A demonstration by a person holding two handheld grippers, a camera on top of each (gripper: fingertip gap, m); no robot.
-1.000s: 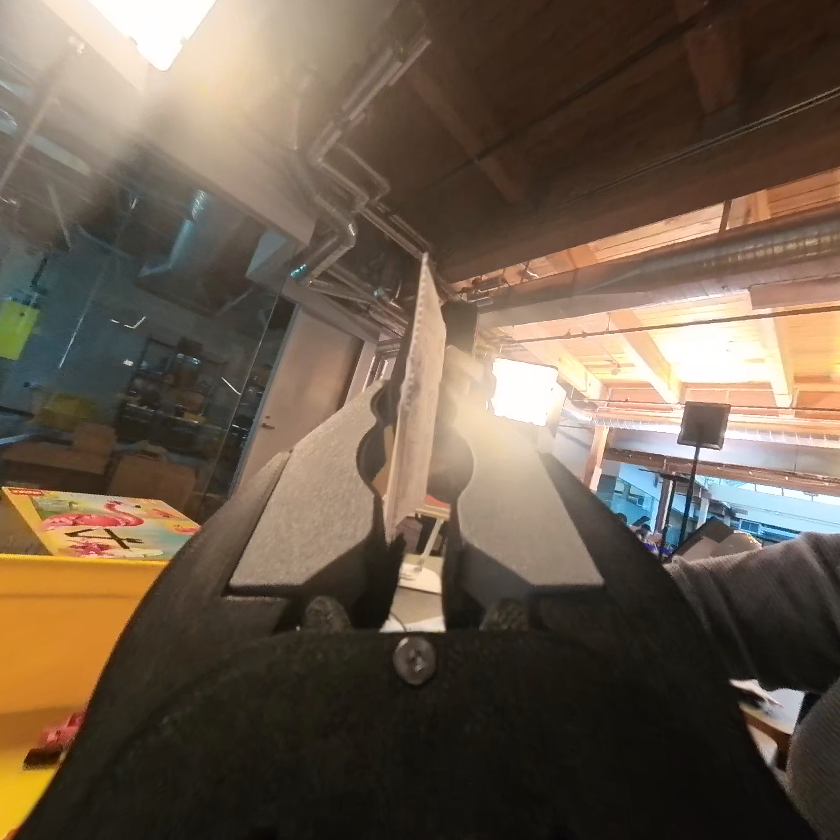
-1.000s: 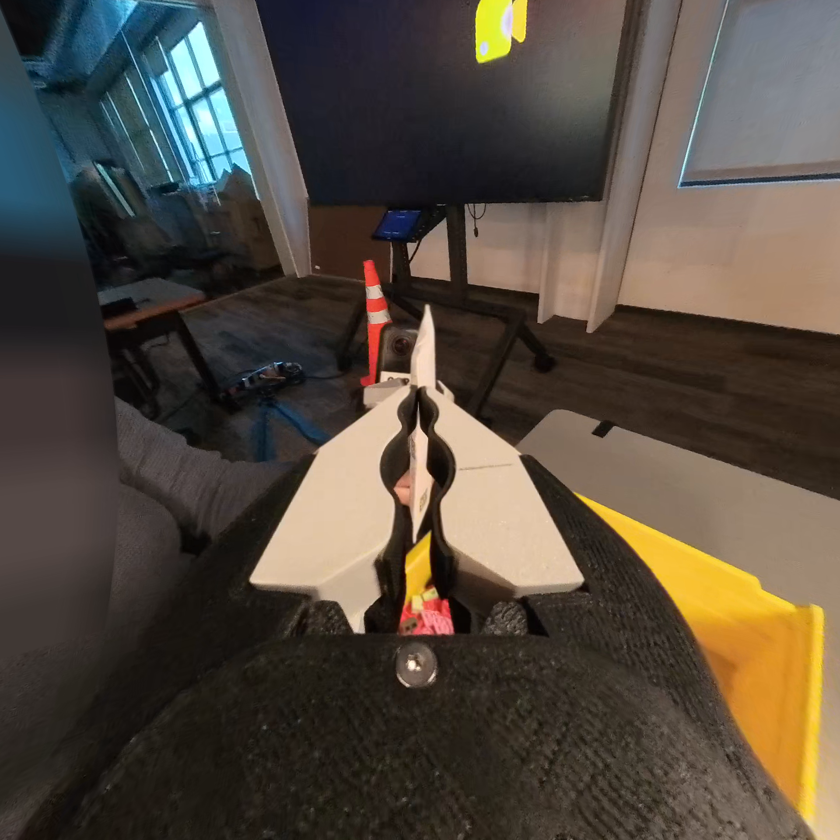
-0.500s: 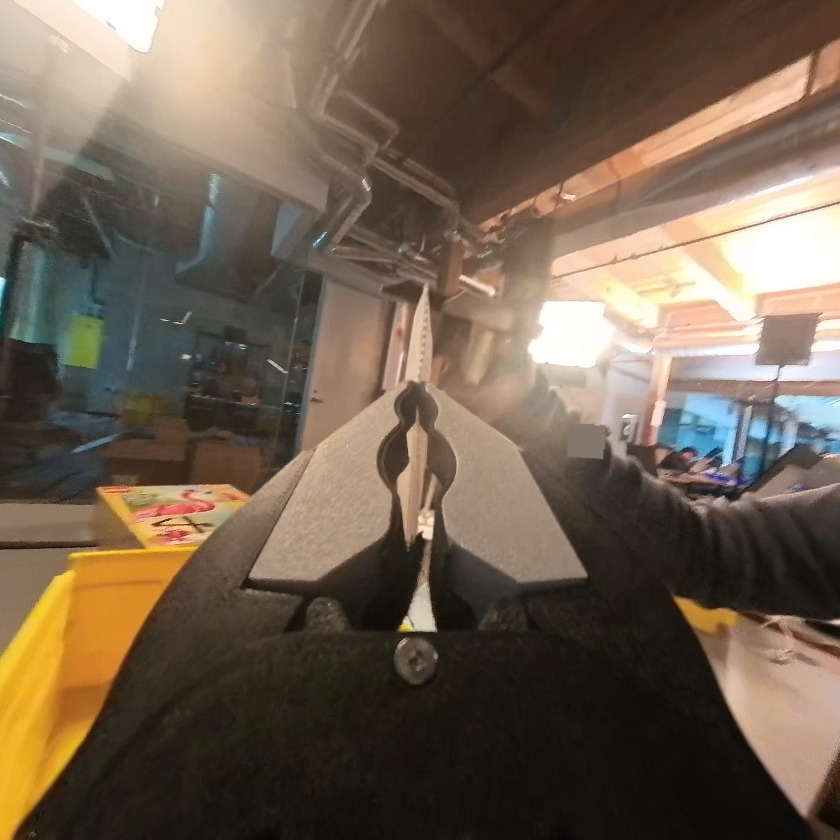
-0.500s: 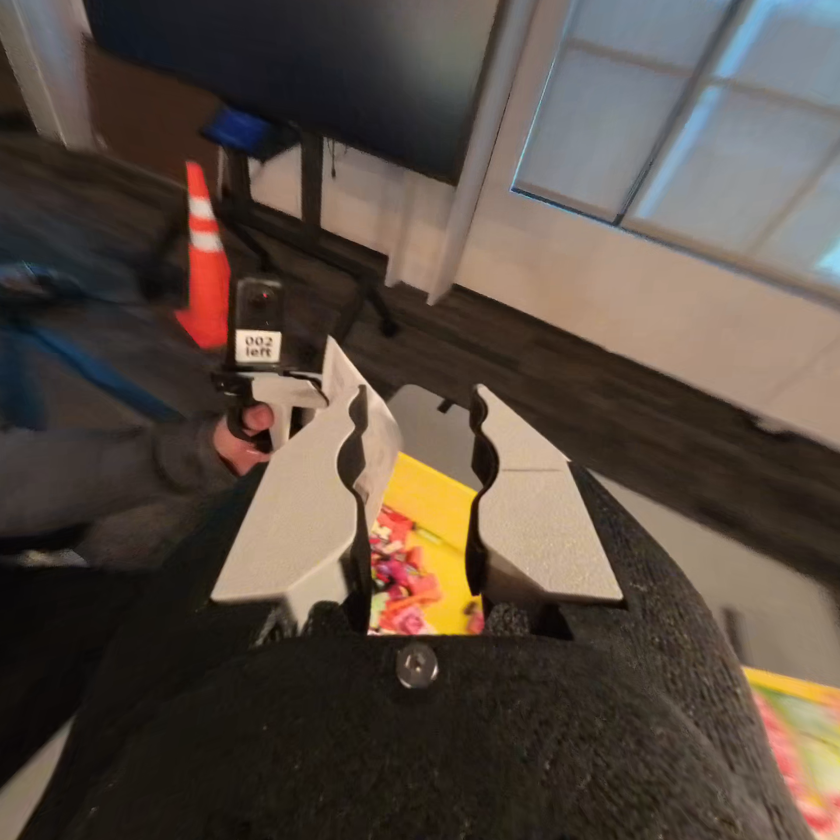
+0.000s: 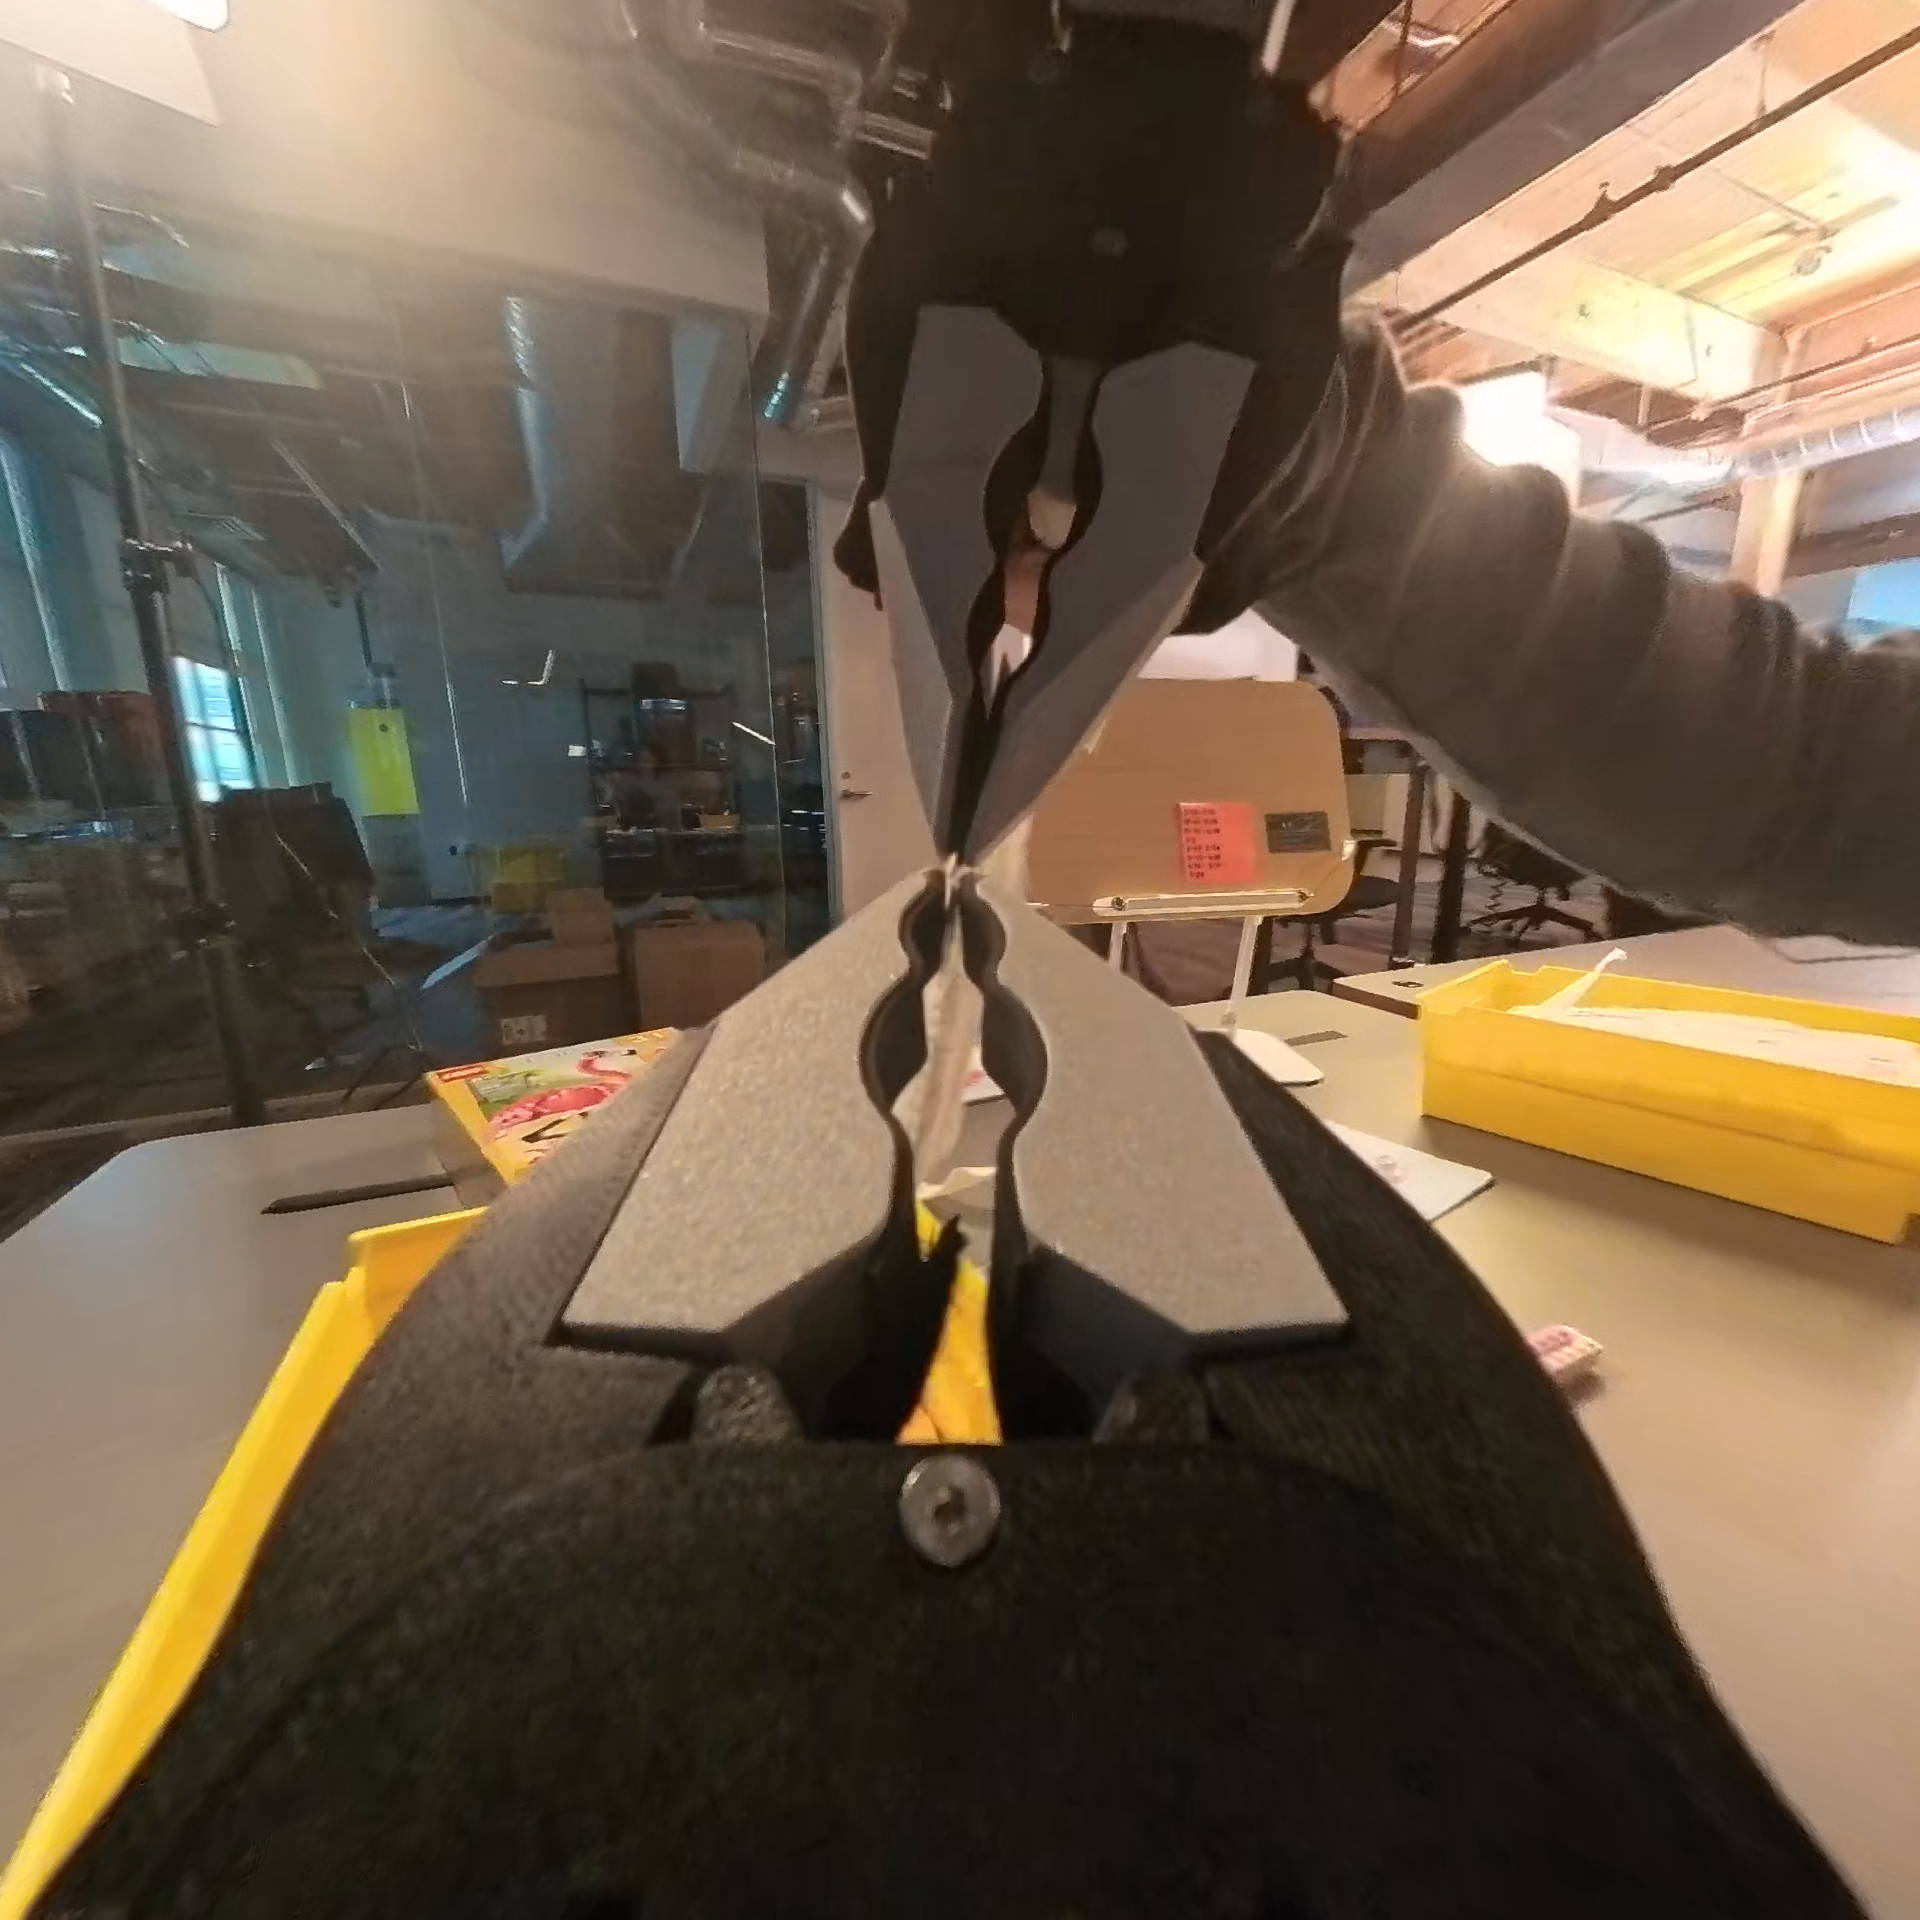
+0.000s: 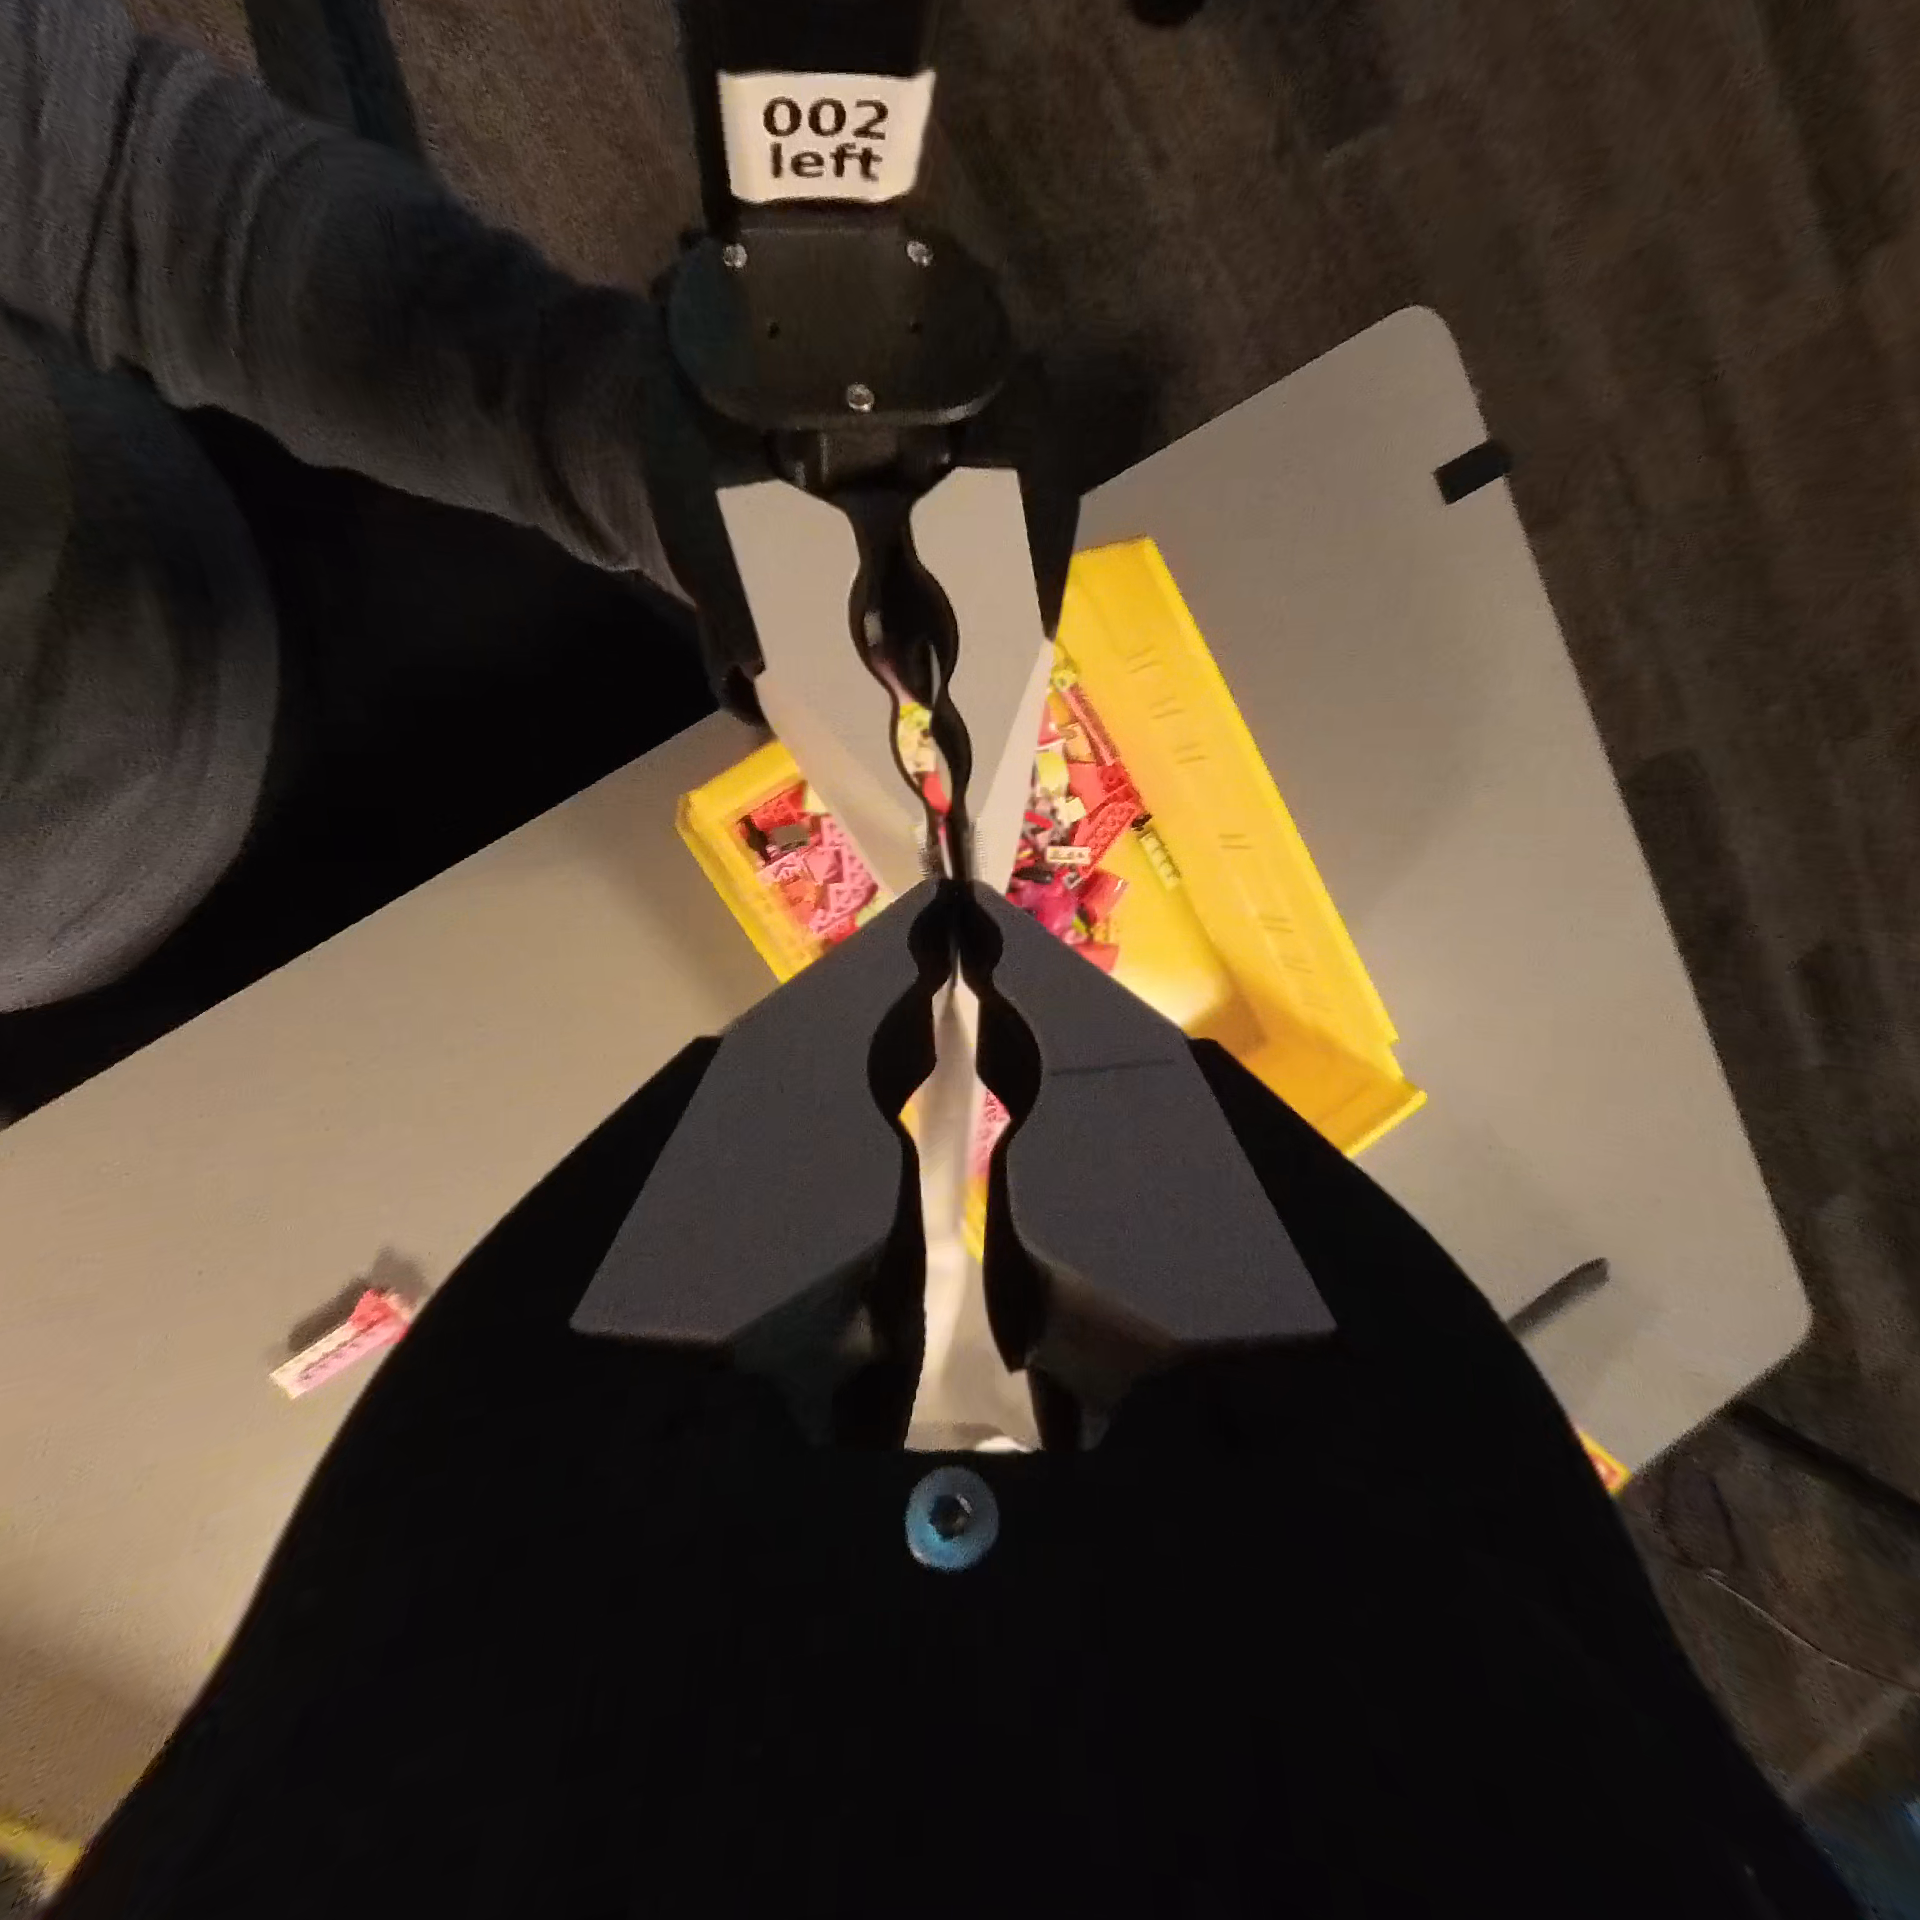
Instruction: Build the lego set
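A thin white paper bag (image 5: 940, 1049) stands edge-on between the fingers of my left gripper (image 5: 954, 883), which is shut on it. My right gripper (image 5: 966, 847) comes down from above, and its fingertips meet the left gripper's tip to tip. In the right wrist view I look straight down. My right gripper (image 6: 951, 896) is shut on the same white bag (image 6: 951, 1143), and the left gripper (image 6: 951, 868) points up at it. Both are held above a yellow bin (image 6: 1247, 790) holding several pink and red bricks (image 6: 800, 862).
The bin (image 5: 343, 1340) sits on a grey table (image 6: 416, 1039). A colourful picture box (image 5: 540, 1091) lies behind it. A second yellow tray (image 5: 1662, 1081) is at the right. A small pink brick (image 6: 338, 1340) lies loose on the table. A grey sleeve (image 5: 1558, 675) reaches in from the right. My two grippers' fingertips are within a few centimetres of each other.
The left gripper shut on the bag. The right gripper opened and let it go, swung above the left gripper, and shut on the bag again. Both now tilt towards the bin.
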